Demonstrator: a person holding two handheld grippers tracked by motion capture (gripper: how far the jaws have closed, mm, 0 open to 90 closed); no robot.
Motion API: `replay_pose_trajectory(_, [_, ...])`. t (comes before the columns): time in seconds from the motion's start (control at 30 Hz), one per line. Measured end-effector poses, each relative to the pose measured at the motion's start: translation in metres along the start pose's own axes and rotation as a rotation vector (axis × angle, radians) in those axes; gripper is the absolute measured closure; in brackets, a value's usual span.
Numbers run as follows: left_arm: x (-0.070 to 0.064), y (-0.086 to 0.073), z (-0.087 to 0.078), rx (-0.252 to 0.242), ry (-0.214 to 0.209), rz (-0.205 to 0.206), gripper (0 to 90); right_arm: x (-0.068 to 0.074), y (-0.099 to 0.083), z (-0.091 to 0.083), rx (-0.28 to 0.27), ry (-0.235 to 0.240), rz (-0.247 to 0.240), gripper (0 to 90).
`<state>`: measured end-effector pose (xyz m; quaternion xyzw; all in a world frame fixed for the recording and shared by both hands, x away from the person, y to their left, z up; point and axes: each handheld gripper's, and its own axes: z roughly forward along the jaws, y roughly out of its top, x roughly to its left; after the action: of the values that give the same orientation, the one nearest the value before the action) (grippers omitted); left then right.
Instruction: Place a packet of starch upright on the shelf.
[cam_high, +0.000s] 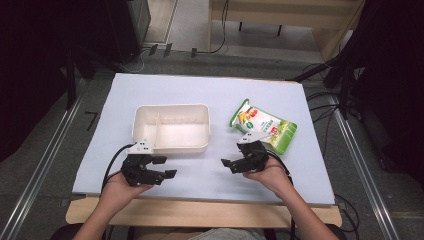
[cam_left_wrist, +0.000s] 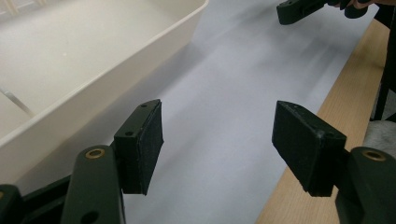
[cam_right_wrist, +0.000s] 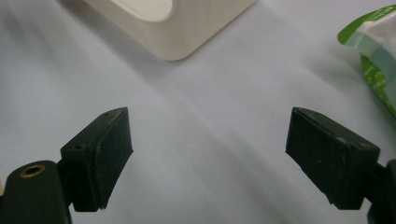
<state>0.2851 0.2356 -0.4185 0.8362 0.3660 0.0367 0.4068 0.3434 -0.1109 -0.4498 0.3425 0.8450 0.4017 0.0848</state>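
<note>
Left gripper (cam_high: 166, 167), black, two-jawed: jaws spread wide, holding nothing, low over the pale blue table cover (cam_high: 200, 90) just in front of the cream rectangular plastic bin (cam_high: 171, 128) with an inner divider. Right gripper (cam_high: 229, 165), black, two-jawed: jaws equally wide apart, empty, near the cover's front edge. Green and white printed food pouch (cam_high: 263, 125): lies flat on the cover, right of the bin, just behind the right gripper's body.

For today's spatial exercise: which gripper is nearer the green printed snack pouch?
Right. The right gripper sits just below the green printed snack pouch; the left gripper lies across the table, below the cream plastic tray.
</note>
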Motion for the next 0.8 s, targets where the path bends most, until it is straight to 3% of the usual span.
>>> replay_pose_trajectory(0.1, [-0.0002, 0.0001, 0.0002, -0.001, 0.002, -0.002, 34.3, -0.0006, 0.0007, -0.0001, 0.007, 0.019, 0.034, 14.8])
replay_pose_trajectory(0.2, [-0.0003, 0.0, 0.0003, 0.0, 0.002, 0.0, 34.3, -0.0007, 0.0011, -0.0033, 0.011, 0.061, 0.021, 14.9])
replay_pose_trajectory(0.27, [-0.0001, 0.0002, 0.0001, 0.0, 0.001, 0.0, 34.3, 0.0, 0.0007, -0.0032, 0.013, 0.062, 0.014, 16.0])
replay_pose_trajectory(0.33, [0.0001, 0.0004, 0.0001, 0.001, 0.0, 0.0, 34.3, 0.0, 0.0003, -0.003, 0.018, 0.076, 0.019, 21.4])
replay_pose_trajectory(0.8, [-0.0004, 0.0005, 0.0001, -0.002, -0.012, 0.005, 34.3, -0.009, -0.0005, -0.0094, 0.013, 0.074, 0.028, 38.3])
